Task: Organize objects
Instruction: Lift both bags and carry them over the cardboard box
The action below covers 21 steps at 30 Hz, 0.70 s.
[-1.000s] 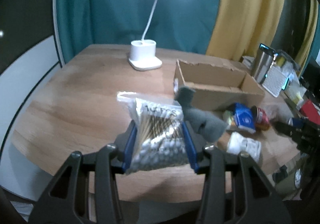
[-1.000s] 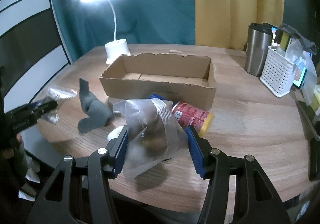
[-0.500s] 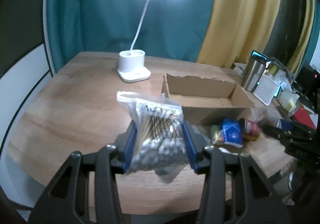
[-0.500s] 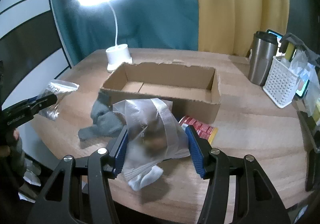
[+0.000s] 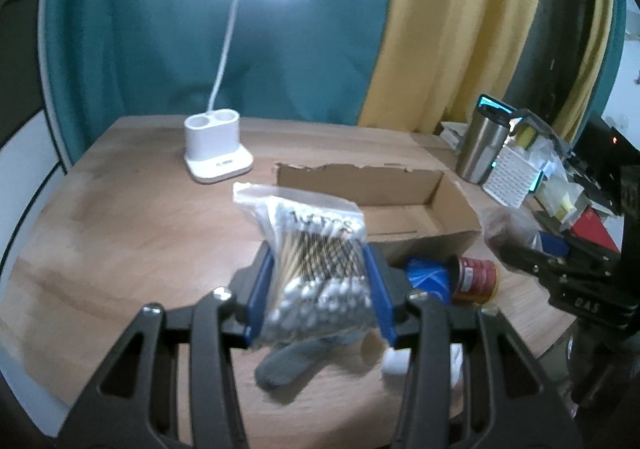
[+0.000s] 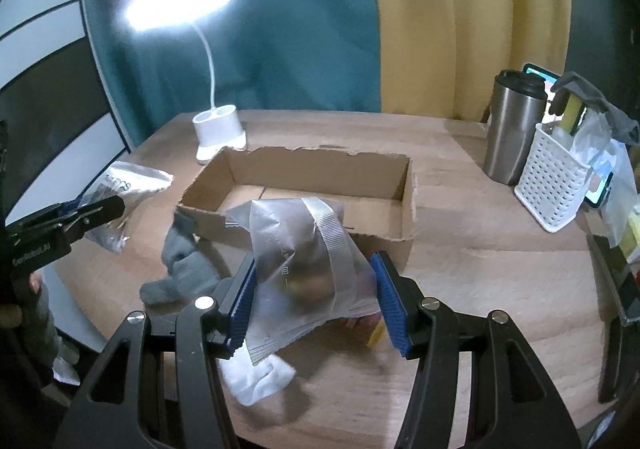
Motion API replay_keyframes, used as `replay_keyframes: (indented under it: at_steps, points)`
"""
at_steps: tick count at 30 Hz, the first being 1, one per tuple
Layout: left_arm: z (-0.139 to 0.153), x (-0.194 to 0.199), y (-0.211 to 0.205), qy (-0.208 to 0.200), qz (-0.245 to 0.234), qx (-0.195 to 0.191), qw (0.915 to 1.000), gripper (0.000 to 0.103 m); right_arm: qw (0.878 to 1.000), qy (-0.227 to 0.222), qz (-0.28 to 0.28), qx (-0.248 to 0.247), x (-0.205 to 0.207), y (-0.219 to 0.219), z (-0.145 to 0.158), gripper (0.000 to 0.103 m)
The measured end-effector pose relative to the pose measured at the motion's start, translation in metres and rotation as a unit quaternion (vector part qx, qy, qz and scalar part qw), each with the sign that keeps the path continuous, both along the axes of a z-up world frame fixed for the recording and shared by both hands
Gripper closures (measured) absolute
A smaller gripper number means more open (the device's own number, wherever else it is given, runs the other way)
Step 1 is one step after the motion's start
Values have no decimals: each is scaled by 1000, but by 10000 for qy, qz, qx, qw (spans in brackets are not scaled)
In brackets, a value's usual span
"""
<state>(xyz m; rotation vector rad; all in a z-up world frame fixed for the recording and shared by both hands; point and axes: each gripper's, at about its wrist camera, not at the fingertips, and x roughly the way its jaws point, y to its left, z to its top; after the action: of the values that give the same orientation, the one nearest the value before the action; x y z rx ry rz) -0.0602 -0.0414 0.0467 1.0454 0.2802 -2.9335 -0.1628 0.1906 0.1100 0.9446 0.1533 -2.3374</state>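
A wooden tabletop [image 5: 120,233] is seen. A bag of cotton swabs [image 5: 316,269] is squeezed in the left claw [image 5: 318,289]; a clear packet [image 6: 308,261] is pinched in the right claw [image 6: 316,297]. Both are being carried (probably) to the cardboard box [image 6: 304,185] just ahead, where each must be dropped.

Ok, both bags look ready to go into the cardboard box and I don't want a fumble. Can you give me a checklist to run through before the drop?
1. Left hand-held gripper clamped on the bag of cotton swabs: ok.
2. Right hand-held gripper holding the clear zip bag: ok, pads press both sides.
3. Cardboard box open with room inside: ok, no contents visible.
4. Bags already above the box opening: not ok, both hang in front of its near wall.
5. Grey glove, red can and other loose things out of the way: cannot tell, they lie against the box front.
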Motion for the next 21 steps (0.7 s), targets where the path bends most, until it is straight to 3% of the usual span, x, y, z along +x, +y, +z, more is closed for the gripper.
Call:
replay_keyframes:
  at_steps: [21]
  points:
    - [-6, -57, 33, -23, -425, 32, 9991, 57, 9998, -100, -175, -24, -44, 6, -6, 44]
